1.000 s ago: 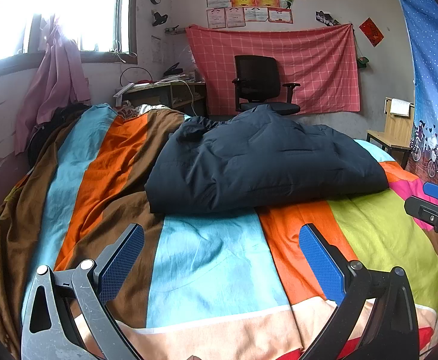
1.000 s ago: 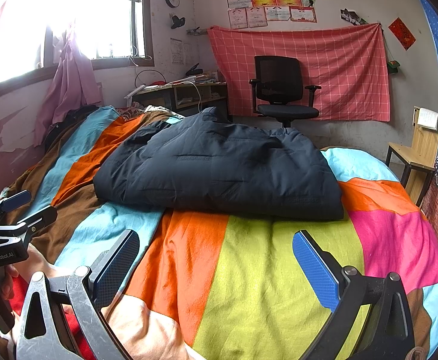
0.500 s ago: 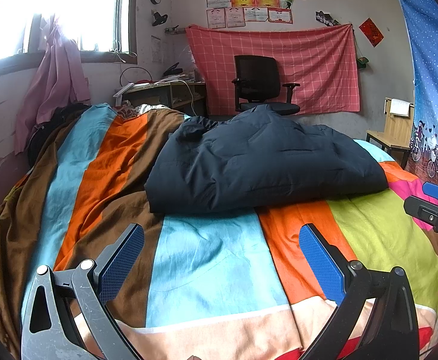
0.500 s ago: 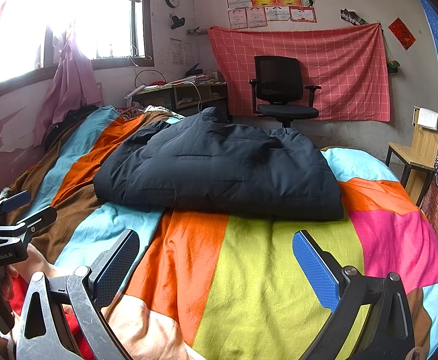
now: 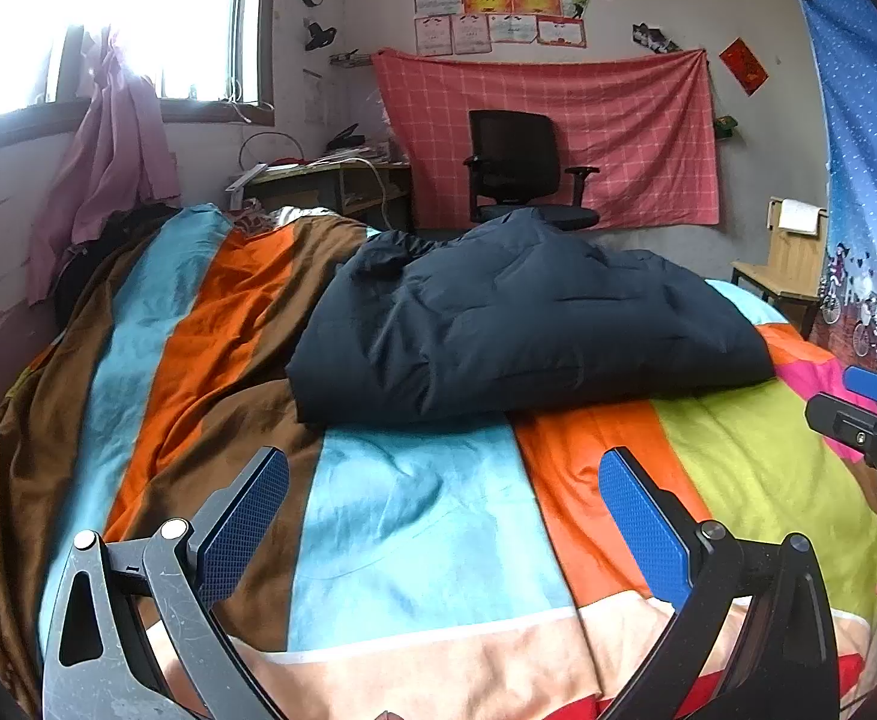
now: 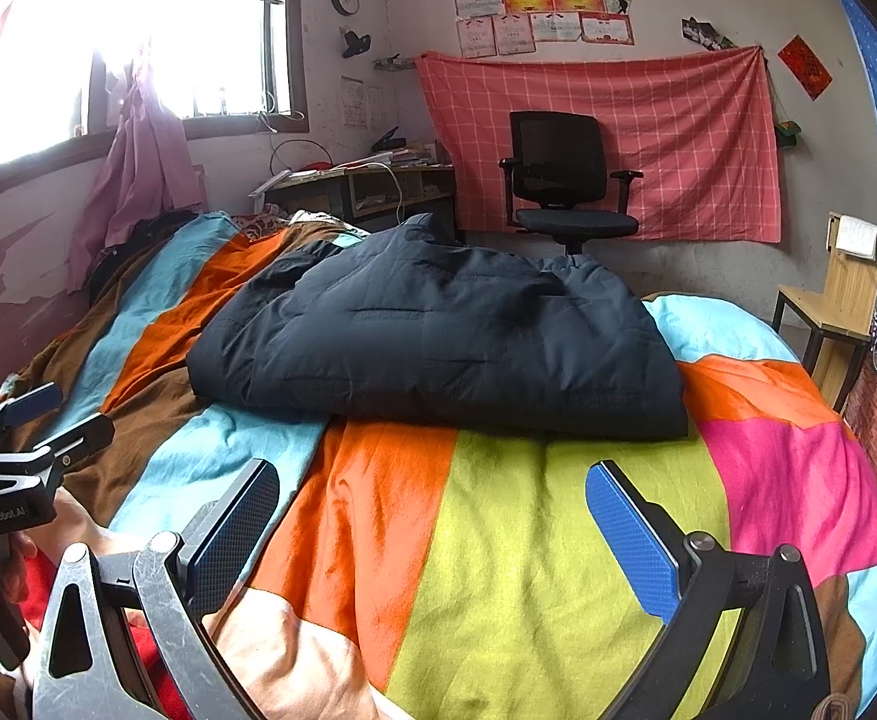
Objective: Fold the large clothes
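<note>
A dark navy padded jacket [image 5: 522, 324] lies folded in a thick bundle on the striped bedspread [image 5: 414, 516]; it also shows in the right wrist view [image 6: 438, 342]. My left gripper [image 5: 443, 498] is open and empty, hovering over the blue stripe short of the jacket's near edge. My right gripper [image 6: 432, 510] is open and empty over the orange and green stripes, also short of the jacket. Each gripper shows at the edge of the other's view: the right one [image 5: 870, 414], the left one [image 6: 24, 426].
The bed with its colourful bedspread [image 6: 498, 570] fills the foreground. Beyond it stand a black office chair [image 6: 558, 180], a cluttered desk [image 6: 360, 180] and a wooden chair [image 6: 840, 300] at right. The window wall with a pink curtain [image 5: 114, 150] runs along the left.
</note>
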### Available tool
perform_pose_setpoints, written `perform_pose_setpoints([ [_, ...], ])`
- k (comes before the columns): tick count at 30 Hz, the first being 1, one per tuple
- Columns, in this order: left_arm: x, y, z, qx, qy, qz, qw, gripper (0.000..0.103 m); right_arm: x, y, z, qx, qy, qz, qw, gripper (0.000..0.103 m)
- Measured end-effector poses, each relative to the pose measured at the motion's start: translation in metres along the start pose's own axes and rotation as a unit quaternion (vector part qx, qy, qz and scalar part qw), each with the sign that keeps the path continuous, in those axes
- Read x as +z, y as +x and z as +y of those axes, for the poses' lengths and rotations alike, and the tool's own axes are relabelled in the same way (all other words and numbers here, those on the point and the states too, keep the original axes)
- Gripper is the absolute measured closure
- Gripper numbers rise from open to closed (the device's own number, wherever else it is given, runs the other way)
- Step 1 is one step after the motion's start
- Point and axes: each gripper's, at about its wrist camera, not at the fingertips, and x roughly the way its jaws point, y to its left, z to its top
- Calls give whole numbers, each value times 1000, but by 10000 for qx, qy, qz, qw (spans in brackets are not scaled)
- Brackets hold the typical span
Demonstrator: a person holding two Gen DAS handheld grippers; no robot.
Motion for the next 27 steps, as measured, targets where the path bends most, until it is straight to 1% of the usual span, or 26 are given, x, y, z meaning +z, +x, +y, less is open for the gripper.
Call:
perform_pose_setpoints([
  [18,1,1,-1,35,33,12,10000,2,-2,-1,-1,-17,13,-12,10000,0],
  [22,1,-2,-4,-79,61,-29,9999,2,-2,0,-1,-7,25,-33,10000,0],
  [27,0,-2,-7,11,108,5,9999,2,-2,0,-1,-11,38,-14,10000,0],
])
